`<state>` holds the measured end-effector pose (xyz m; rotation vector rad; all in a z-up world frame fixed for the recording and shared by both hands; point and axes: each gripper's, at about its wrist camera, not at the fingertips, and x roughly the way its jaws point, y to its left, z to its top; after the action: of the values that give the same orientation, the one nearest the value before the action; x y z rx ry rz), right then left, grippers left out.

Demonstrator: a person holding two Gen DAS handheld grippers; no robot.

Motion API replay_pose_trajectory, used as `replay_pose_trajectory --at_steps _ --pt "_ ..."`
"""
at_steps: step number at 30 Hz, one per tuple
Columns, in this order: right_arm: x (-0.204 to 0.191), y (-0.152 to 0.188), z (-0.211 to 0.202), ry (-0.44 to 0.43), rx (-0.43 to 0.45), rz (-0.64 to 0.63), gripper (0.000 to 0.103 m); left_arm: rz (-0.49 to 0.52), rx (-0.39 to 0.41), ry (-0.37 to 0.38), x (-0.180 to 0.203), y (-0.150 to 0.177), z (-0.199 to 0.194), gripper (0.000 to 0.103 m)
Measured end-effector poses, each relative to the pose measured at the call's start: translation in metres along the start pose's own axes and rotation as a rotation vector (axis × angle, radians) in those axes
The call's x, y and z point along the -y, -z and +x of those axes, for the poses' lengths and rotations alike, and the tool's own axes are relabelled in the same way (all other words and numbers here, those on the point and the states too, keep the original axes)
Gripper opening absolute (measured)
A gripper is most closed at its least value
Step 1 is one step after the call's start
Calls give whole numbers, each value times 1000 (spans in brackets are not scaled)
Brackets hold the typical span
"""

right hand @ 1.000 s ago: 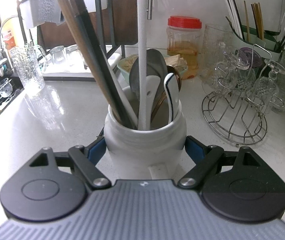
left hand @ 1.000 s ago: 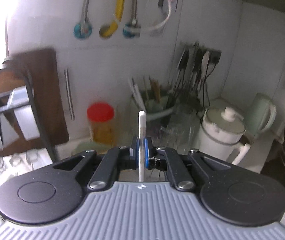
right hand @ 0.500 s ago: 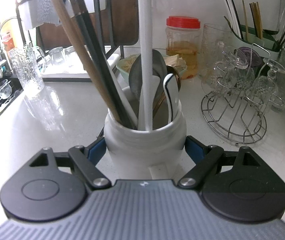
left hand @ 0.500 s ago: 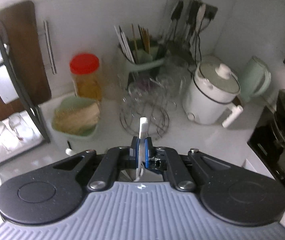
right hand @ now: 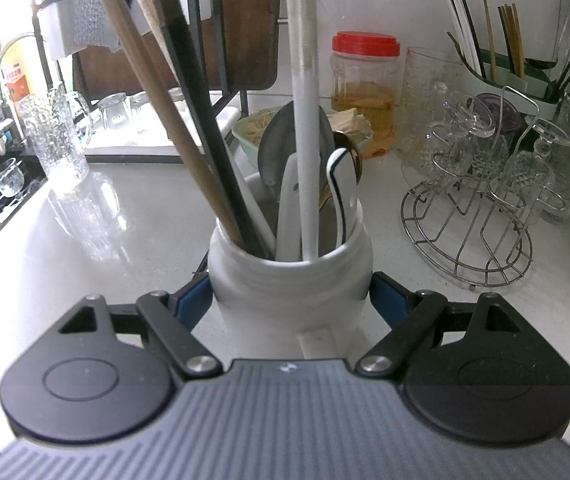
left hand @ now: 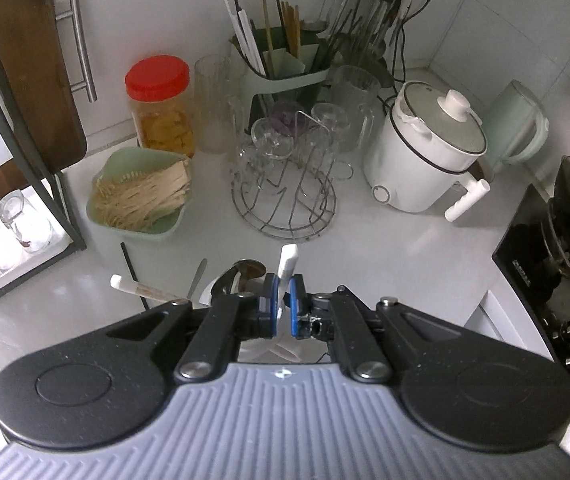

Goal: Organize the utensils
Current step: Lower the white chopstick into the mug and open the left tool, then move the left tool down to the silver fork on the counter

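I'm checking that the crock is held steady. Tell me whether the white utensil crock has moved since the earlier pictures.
No. The white utensil crock sits in the same spot against the wire glass rack in the right wrist view, clamped in the right hand-held gripper.

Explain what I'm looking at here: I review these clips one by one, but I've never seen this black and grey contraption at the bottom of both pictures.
There is no robot. A person holds a two-finger gripper in each hand, and a fisheye camera on each looks forward along its fingers, so the black and grey body fills the bottom of each picture.

In the left wrist view, the left gripper is shut on the tall white utensil handle, looking down at the white kitchen counter.

In the right wrist view, the right gripper is clamped around the white ceramic utensil jar, which stands on the counter. The same handle reaches down into the jar among wooden and black handles and spoons.

Behind stand a red-lidded plastic jar, a wire rack of glass cups, a pale green bowl of toothpicks and a white electric cooker.
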<state>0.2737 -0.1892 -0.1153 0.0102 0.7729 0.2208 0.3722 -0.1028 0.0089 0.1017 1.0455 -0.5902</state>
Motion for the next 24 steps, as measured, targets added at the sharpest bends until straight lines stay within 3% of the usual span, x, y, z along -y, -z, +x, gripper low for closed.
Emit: replay_pose_trajectory --at_steps 4,10,24 --pt "-1 1 0 2 5 2 87 0 37 -18 0 -2 -7 8" --pt "-1 2 0 8 5 2 87 -3 128 -45 2 7 -33 22" --pt "0 2 -2 39 7 23 88 -130 321 -109 -14 54 -90 23"
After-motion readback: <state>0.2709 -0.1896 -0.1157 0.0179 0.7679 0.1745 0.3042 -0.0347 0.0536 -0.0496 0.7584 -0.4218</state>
